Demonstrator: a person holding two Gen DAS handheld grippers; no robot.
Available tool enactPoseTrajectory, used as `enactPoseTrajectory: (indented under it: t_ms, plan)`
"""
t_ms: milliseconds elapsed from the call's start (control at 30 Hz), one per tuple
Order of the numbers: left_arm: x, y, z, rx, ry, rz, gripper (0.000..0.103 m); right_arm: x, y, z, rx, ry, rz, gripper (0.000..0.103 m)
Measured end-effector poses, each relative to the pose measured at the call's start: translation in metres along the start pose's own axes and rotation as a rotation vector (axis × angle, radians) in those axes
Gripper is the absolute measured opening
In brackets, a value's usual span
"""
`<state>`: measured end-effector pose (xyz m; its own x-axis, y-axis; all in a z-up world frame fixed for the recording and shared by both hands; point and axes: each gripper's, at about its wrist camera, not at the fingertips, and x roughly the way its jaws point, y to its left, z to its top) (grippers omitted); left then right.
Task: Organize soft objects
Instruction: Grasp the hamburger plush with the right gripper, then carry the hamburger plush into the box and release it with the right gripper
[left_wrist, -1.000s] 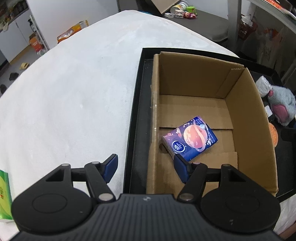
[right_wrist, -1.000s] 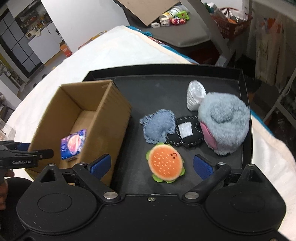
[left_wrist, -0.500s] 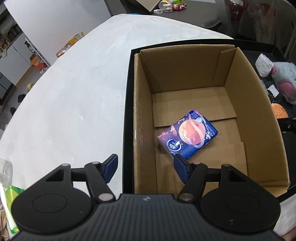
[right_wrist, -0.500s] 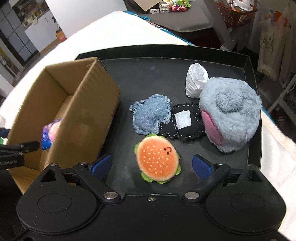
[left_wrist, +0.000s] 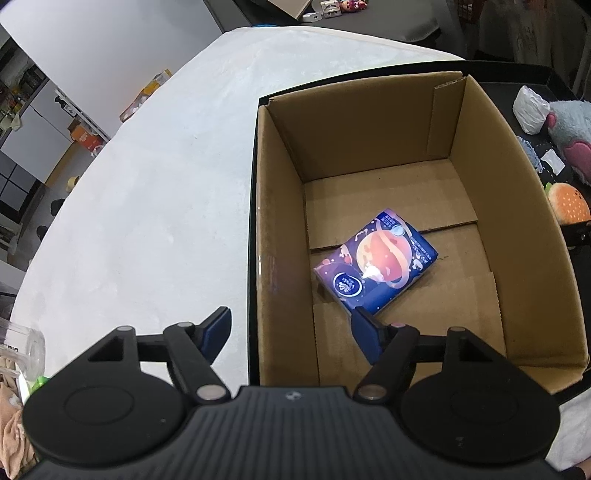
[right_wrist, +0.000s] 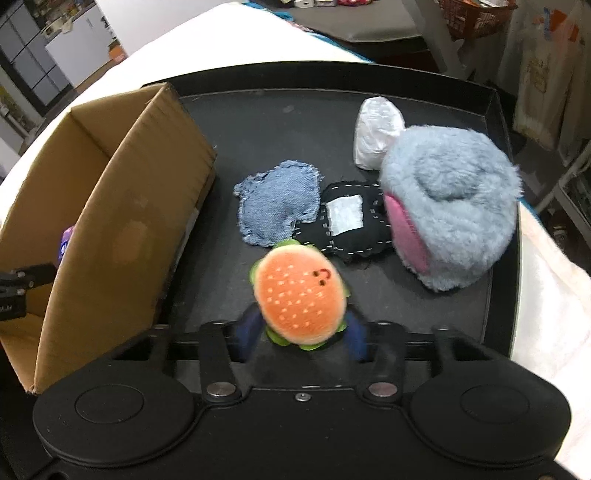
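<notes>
My right gripper (right_wrist: 301, 334) is closed around a plush orange hamburger (right_wrist: 299, 291) on the black tray (right_wrist: 496, 110); its blue fingers are blurred. Behind it lie a denim patch (right_wrist: 277, 203), a black stitched cushion (right_wrist: 347, 218), a fluffy blue-grey plush (right_wrist: 450, 214) and a white soft bundle (right_wrist: 376, 133). The open cardboard box (left_wrist: 280, 206) stands on the tray's left part and holds a purple tissue pack (left_wrist: 376, 258). My left gripper (left_wrist: 291, 328) is open and empty, straddling the box's near left wall. The hamburger also shows in the left wrist view (left_wrist: 567, 203).
The tray sits on a white cloth-covered table (left_wrist: 147, 184). A clear plastic container (left_wrist: 18, 347) and a green packet are at the left gripper's near left. A grey table with small items and a red basket (right_wrist: 476, 18) stand beyond the far edge.
My right gripper has moved forward onto the hamburger and its fingers have closed in on it. The left gripper shifted slightly toward the box, still open.
</notes>
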<state>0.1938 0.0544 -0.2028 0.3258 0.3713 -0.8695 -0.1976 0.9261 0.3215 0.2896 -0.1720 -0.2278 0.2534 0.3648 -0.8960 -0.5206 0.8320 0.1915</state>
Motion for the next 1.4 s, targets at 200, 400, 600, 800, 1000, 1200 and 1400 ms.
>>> enactPoseTrajectory:
  t_ms: [200, 400, 600, 800, 1000, 1200, 1400]
  plan:
    - [0.001, 0.002, 0.001, -0.016, 0.015, -0.006, 0.071, -0.006, -0.002, -0.005, 0.004, 0.002, 0.011, 0.040]
    - [0.002, 0.004, 0.001, -0.030, 0.016, -0.008, 0.071, -0.007, 0.006, -0.006, -0.001, 0.010, 0.012, 0.039]
    - [0.002, 0.010, -0.002, -0.053, 0.010, -0.019, 0.071, -0.008, 0.011, -0.004, -0.008, 0.004, -0.022, 0.039]
    - [0.001, 0.011, -0.004, -0.046, -0.004, -0.028, 0.071, -0.020, 0.013, -0.002, -0.001, -0.015, -0.050, 0.039]
    - [0.000, 0.013, -0.005, -0.042, -0.002, -0.036, 0.071, -0.039, 0.012, -0.001, 0.005, -0.050, -0.073, 0.039]
    - [-0.001, 0.018, -0.008, -0.053, -0.010, -0.056, 0.071, -0.053, 0.016, 0.006, -0.014, -0.071, -0.081, 0.039]
    - [0.000, 0.022, -0.007, -0.078, -0.009, -0.083, 0.071, -0.068, 0.029, 0.015, -0.054, -0.089, -0.063, 0.039]
